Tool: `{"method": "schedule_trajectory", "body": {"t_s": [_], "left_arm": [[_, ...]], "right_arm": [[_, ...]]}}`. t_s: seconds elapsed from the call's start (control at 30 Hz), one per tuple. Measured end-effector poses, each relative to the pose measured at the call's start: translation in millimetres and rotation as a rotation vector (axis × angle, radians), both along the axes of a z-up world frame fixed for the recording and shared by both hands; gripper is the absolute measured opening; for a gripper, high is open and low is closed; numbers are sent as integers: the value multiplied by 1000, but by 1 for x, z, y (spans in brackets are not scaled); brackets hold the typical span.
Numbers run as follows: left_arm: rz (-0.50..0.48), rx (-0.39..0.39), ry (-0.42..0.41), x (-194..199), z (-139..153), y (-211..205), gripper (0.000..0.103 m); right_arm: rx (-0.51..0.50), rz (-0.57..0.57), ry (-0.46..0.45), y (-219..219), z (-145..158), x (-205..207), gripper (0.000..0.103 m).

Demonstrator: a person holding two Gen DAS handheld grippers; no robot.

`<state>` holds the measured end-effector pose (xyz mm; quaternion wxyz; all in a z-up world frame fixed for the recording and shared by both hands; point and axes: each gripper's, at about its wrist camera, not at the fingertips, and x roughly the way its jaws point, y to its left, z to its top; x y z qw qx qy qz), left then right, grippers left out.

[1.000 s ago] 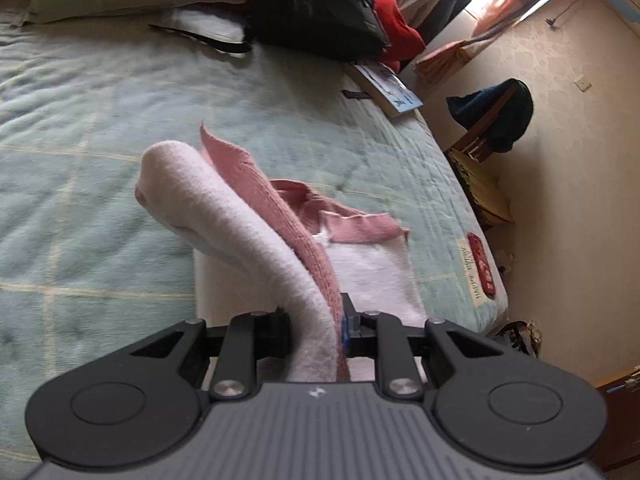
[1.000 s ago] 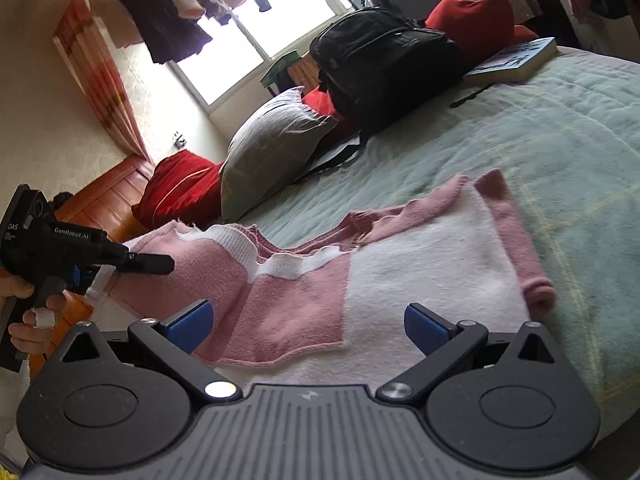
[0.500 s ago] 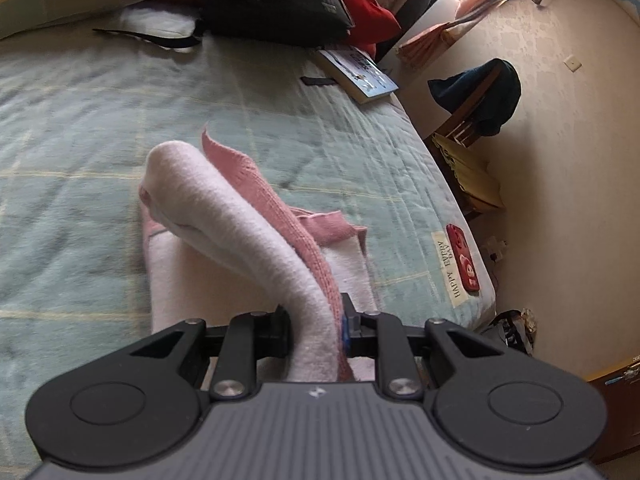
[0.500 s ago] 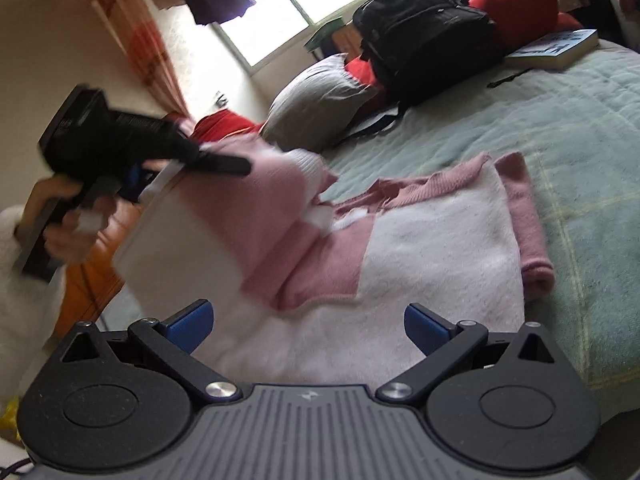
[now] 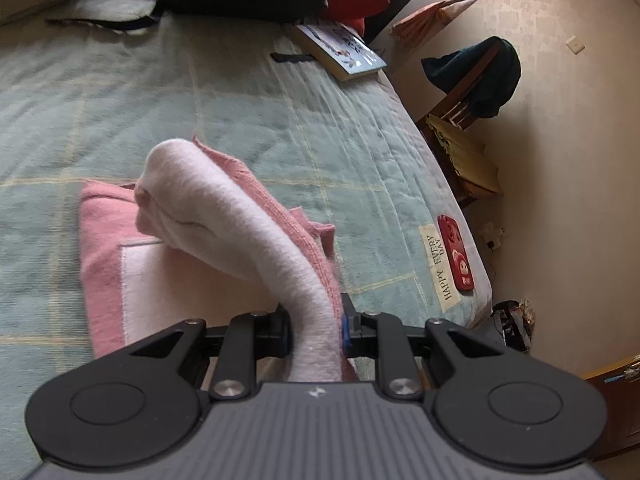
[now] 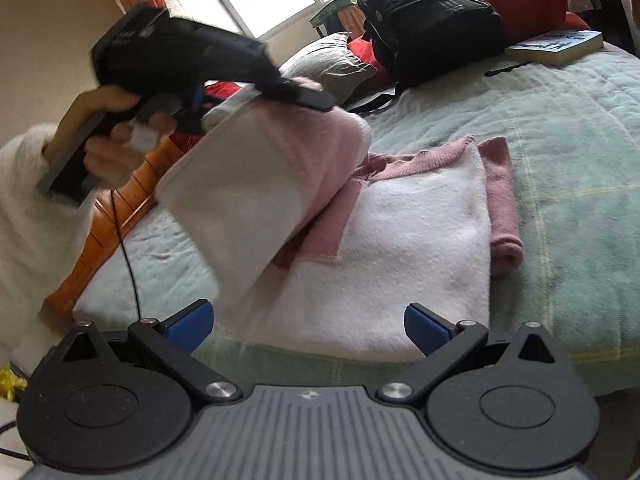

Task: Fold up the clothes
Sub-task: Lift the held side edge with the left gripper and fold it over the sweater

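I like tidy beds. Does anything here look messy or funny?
Yes. A black backpack, a book and a red phone sit on the bed beside the pink sweater, so it looks cluttered for folding.

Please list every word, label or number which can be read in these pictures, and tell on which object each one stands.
"HAPPY EVERY DAY": on the cream label sewn at the edge of the green bed cover, beside a red patch.
Book cover: printed words, too blurred to read.
Left gripper body: pale lettering, motion-blurred, unreadable.
Black backpack: small mark, too small to read.
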<state>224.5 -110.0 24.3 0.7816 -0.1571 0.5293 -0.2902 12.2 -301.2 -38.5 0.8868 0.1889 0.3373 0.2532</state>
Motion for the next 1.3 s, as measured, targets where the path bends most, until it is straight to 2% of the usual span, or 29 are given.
{"method": "schedule_trajectory", "body": {"t_s": [0.47, 0.57, 0.8, 0.83, 0.87, 1.0, 1.03, 1.13, 1.23, 1.3], "left_arm": [[-82, -2, 46, 17, -37, -62, 20], [-68, 14, 71, 22, -50, -68, 20], [-38, -13, 111, 30, -76, -75, 20], [-41, -16, 110, 30, -77, -76, 23], [-57, -21, 96, 28, -75, -77, 28], [-123, -96, 48, 16, -56, -76, 35], [-136, -109, 30, 13, -51, -74, 42], [-195, -22, -125, -5, -27, -71, 61], [-238, 164, -291, -29, -13, -62, 69], [-241, 246, -367, -42, -10, -48, 77]], "right_arm": [[14, -65, 63, -17, -15, -14, 103], [11, -67, 71, -17, -16, -13, 103], [4, -71, 90, -15, -18, -13, 103], [4, -72, 92, -15, -18, -13, 103], [3, -72, 95, -14, -18, -13, 103], [24, -74, 101, -16, -19, -12, 103], [38, -75, 101, -17, -19, -11, 103], [81, -68, 103, -19, -19, -9, 103], [85, -58, 87, -21, -12, -10, 103], [74, -47, 64, -24, -3, -12, 103]]}}
